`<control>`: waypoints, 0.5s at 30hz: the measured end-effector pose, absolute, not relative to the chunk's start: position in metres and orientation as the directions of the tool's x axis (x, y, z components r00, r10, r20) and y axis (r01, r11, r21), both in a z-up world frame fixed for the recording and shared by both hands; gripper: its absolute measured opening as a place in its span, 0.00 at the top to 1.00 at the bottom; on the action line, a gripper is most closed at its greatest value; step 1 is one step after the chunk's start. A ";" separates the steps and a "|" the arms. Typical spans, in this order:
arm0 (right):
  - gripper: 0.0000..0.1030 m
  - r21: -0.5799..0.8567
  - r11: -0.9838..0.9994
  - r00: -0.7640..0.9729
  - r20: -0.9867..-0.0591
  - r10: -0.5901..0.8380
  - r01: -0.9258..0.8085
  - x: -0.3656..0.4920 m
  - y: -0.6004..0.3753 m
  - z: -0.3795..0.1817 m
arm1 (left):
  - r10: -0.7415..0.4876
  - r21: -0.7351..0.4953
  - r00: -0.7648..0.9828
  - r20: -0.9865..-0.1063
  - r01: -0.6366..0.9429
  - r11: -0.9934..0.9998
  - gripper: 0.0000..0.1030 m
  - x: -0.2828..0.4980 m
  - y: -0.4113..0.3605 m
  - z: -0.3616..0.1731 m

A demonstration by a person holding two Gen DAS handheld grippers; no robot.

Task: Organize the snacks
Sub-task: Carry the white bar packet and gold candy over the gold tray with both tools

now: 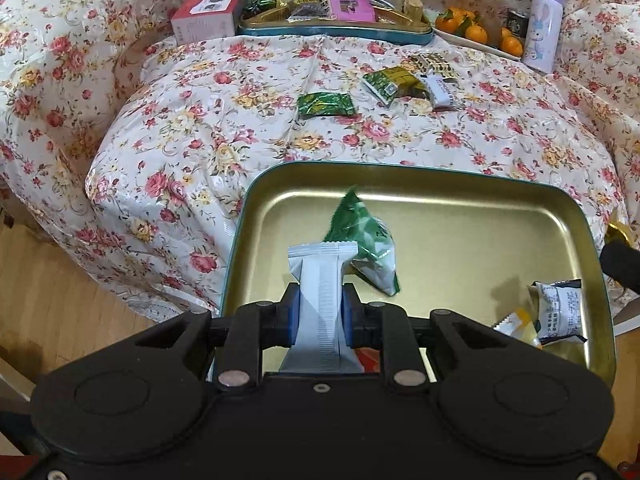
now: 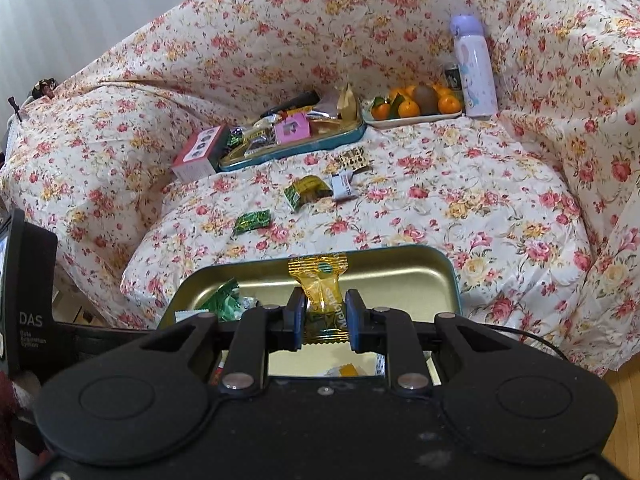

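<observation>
Two snacks are held over the gold tray (image 1: 552,216), evidently so that each can be dropped in: a white wrapper (image 1: 322,280) is pinched upright by the left gripper (image 1: 320,312), a yellow candy (image 2: 322,296) by the right gripper (image 2: 324,318). Loose green packets (image 1: 326,105) are left on the floral cloth (image 1: 200,128), well apart from the tray.

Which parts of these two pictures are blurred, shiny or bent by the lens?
Left wrist view: the green packet in the gold tin tray has a motion-blurred tip; the tray floor reflects soft glare; the fisheye curves the tray's rim. Right wrist view: the yellow candy looks sharp, while the sofa cover bows outward and the corners darken.
</observation>
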State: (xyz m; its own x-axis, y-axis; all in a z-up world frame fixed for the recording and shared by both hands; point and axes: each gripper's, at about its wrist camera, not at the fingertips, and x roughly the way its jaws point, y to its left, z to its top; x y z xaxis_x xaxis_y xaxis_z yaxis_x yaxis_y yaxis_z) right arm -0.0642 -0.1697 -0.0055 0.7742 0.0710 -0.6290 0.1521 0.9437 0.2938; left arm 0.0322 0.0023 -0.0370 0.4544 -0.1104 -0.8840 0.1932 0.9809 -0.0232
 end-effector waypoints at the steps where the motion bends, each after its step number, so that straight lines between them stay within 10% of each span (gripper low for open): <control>1: 0.78 0.295 0.944 0.772 -0.631 0.074 0.151 -0.064 -0.170 -0.006 | -0.116 -0.029 0.454 -0.883 0.193 0.981 0.72 0.033 0.004 -0.037; 15: 0.78 0.301 0.943 0.756 -0.647 0.095 0.139 -0.055 -0.163 -0.009 | -0.095 -0.012 0.469 -0.878 0.178 0.984 0.66 0.026 0.005 -0.035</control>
